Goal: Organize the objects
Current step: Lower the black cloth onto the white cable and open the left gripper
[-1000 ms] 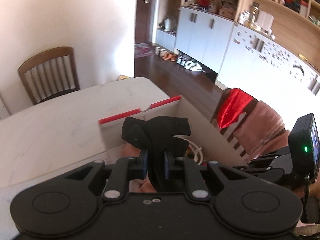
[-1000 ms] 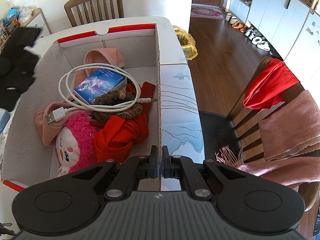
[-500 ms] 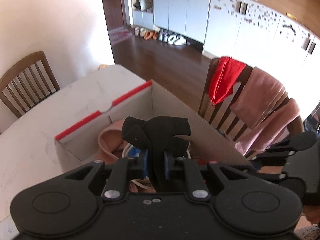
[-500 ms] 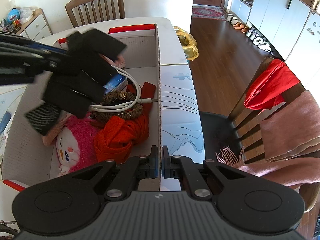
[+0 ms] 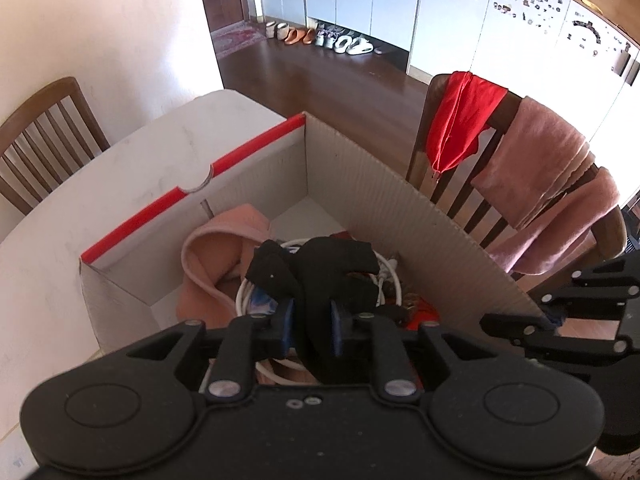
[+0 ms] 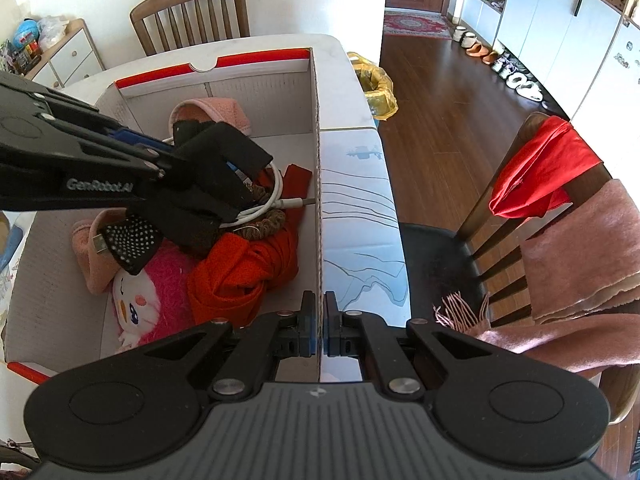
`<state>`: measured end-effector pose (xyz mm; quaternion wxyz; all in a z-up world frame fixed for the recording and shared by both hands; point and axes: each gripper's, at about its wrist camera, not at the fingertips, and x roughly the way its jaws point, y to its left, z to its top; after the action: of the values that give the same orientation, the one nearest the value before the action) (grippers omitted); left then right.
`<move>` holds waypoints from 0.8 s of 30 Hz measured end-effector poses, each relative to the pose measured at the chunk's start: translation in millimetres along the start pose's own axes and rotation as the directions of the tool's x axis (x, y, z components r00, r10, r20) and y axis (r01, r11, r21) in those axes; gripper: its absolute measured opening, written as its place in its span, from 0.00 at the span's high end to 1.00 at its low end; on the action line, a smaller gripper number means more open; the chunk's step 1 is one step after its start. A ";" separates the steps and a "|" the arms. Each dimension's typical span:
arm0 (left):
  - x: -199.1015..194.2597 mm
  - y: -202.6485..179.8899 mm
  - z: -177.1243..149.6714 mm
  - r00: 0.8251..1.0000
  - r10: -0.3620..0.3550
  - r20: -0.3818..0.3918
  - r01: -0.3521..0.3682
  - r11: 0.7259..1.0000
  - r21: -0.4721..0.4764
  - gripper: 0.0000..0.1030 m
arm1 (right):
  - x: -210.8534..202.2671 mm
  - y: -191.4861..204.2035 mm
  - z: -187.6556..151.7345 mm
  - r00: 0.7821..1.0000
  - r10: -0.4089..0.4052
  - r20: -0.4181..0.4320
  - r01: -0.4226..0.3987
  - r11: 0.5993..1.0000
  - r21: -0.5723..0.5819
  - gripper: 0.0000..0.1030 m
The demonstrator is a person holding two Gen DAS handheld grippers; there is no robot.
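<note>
I am holding the left gripper [image 5: 312, 328], clamped on a black glove [image 5: 320, 272], directly above the open cardboard box [image 6: 316, 120], while the right gripper [image 6: 319, 330] is pinching the box's right wall, so the drop is straight down.
</note>
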<state>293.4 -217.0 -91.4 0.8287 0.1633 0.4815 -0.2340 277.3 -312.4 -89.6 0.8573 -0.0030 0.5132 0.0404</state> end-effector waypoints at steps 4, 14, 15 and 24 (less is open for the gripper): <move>2.0 3.2 -1.8 1.000 -0.010 -0.004 0.010 1.000 -0.015 0.76 | 0.0 0.0 0.1 1.000 0.000 -0.001 0.000 1.000 0.000 0.97; -18.3 3.5 -6.5 0.998 0.000 0.066 0.002 0.999 -0.035 0.31 | -0.8 -0.9 0.1 1.000 -0.003 0.001 0.003 1.000 -0.004 0.97; -21.3 3.4 -6.5 0.998 -0.003 0.069 0.005 0.999 -0.037 0.31 | -0.9 -1.1 0.1 1.000 -0.002 0.001 0.002 1.000 -0.003 0.97; -57.5 12.2 -17.2 0.989 -0.034 0.142 0.045 0.996 -0.077 0.21 | -2.1 -2.3 0.2 1.000 -0.003 -0.001 0.003 1.000 -0.003 0.97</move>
<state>263.1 -185.0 -48.9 0.8616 0.1035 0.4340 -0.2420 276.6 -314.9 -87.8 0.8571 -0.0054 0.5135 0.0400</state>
